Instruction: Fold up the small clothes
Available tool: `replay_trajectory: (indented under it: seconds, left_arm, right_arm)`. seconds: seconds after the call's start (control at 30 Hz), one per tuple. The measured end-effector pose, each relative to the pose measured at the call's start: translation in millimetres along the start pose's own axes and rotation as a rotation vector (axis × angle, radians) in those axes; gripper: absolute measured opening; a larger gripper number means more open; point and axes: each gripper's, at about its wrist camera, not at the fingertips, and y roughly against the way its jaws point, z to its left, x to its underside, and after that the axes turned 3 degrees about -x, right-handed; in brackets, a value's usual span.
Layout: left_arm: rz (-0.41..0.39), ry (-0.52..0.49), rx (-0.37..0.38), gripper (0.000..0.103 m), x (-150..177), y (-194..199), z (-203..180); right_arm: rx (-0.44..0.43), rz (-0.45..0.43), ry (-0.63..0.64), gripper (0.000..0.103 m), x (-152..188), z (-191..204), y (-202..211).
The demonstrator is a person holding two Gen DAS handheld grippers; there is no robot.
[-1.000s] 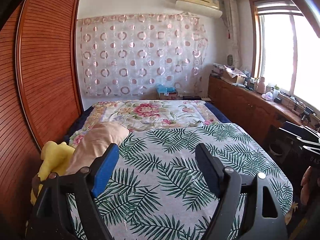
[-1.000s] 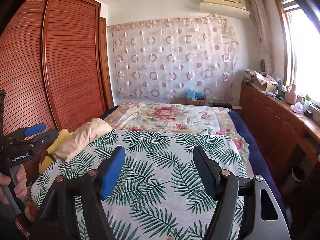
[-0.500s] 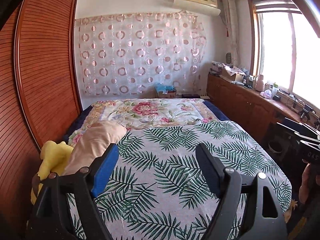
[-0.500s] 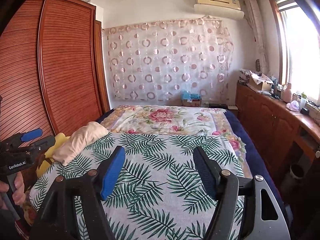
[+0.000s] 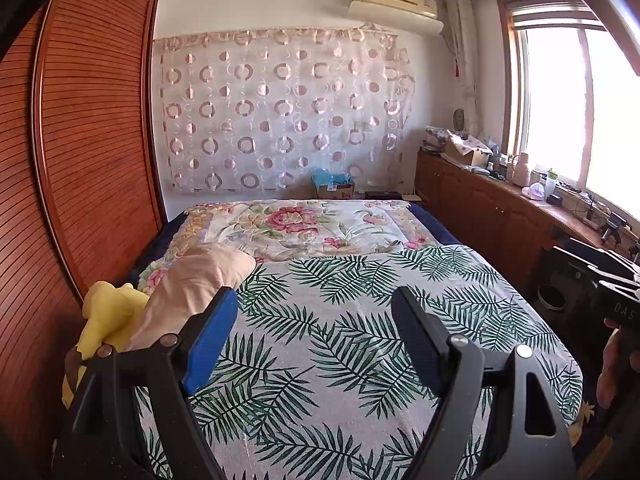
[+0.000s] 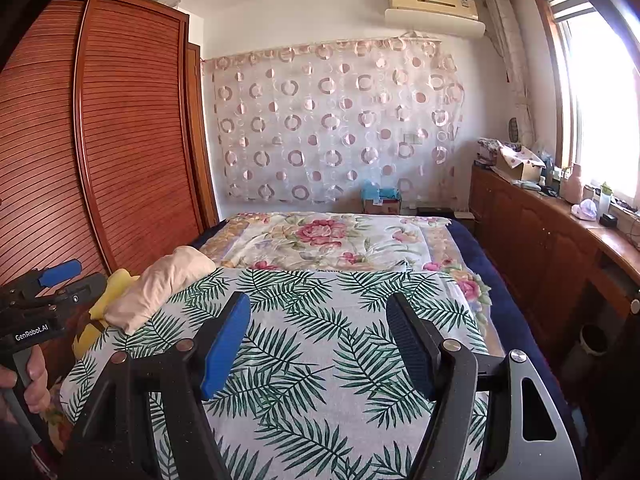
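Crumpled peach garment (image 5: 192,288) and yellow garment (image 5: 106,320) lie touching.

Both grippers (image 5: 312,336) (image 6: 318,340) wide-jawed, empty

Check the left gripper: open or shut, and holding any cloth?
Open and empty. The left gripper has its two fingers spread wide, with only the palm-leaf bedspread showing through the gap; no cloth sits between them.

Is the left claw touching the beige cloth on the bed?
Apart. In the right wrist view, the left claw is held off the bed's left edge, with the yellow cloth visible between it and the beige cloth.
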Motion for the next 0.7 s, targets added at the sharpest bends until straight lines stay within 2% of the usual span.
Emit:
replay_trajectory:
  seconds: [0.7]
  left_arm:
    - [0.0, 0.003, -0.001, 0.08, -0.7, 2.1, 2.4]
  right_arm:
    - [-0.008, 0.0, 0.01, 0.072, 0.7, -15.2, -4.9]
